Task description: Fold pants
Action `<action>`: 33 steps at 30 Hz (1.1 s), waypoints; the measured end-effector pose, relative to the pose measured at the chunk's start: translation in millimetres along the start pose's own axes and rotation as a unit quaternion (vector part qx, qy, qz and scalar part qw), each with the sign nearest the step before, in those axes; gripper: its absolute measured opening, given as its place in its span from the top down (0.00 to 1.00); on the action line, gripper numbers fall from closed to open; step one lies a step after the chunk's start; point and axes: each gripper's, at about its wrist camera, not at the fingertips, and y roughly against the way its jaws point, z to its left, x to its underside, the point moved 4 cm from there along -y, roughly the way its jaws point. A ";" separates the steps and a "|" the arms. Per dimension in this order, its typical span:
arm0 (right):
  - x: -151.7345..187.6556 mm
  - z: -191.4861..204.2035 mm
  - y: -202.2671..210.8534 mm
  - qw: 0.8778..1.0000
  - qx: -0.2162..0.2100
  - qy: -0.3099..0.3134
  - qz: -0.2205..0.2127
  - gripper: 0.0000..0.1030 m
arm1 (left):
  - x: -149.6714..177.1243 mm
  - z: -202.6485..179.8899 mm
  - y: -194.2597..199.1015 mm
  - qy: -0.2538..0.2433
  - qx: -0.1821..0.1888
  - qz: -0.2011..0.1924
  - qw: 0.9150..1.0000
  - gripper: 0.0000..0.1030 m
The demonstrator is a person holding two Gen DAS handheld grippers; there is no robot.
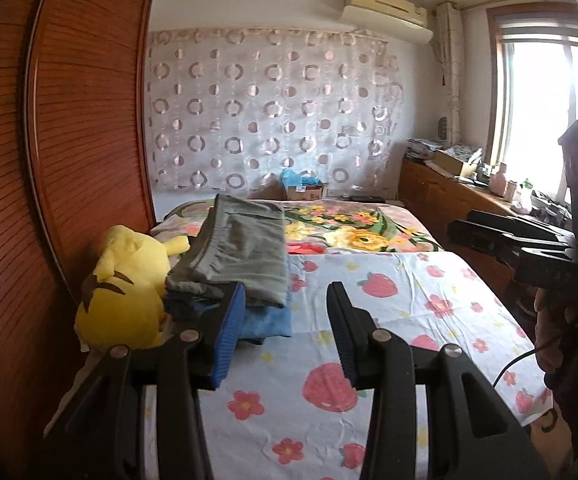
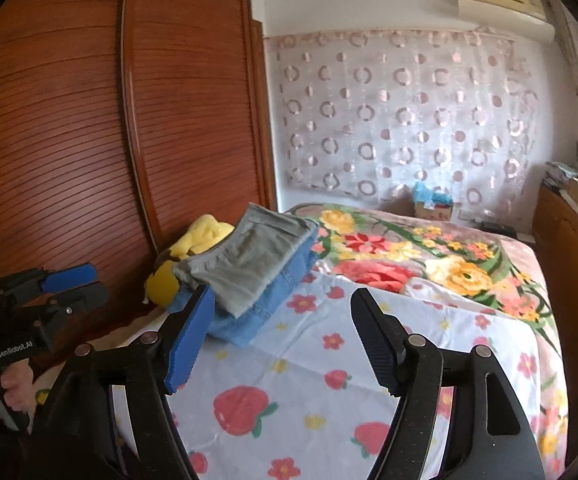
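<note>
The folded grey-green cotton pants lie atop a stack with folded blue denim jeans beneath, left of centre in the left wrist view, on the strawberry-print white bedsheet beside a yellow plush toy. Both grippers are empty: the left gripper stands partly open, the right gripper wider. The stack sits ahead and to the left of each gripper, its long axis running away toward the floral blanket. The left gripper appears nearer, its blue pad overlapping the stack's near edge in the picture, so it is likely better placed for any further adjustment.
</note>
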 end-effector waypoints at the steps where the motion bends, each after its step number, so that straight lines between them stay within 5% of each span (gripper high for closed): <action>1: 2.4 -1.4 5.4 1.000 0.004 -0.002 -0.001 0.29 | -0.1 -2.6 2.0 -0.001 -0.001 0.000 1.000 0.60; 11: 22.3 -13.0 47.4 0.999 0.032 -0.023 -0.011 0.28 | 0.8 -31.2 15.8 -0.017 0.015 -0.002 1.000 0.59; 33: 45.8 -55.6 138.3 0.980 0.180 -0.071 -0.050 0.16 | -14.4 -100.7 38.2 -0.043 0.049 -0.026 0.998 0.59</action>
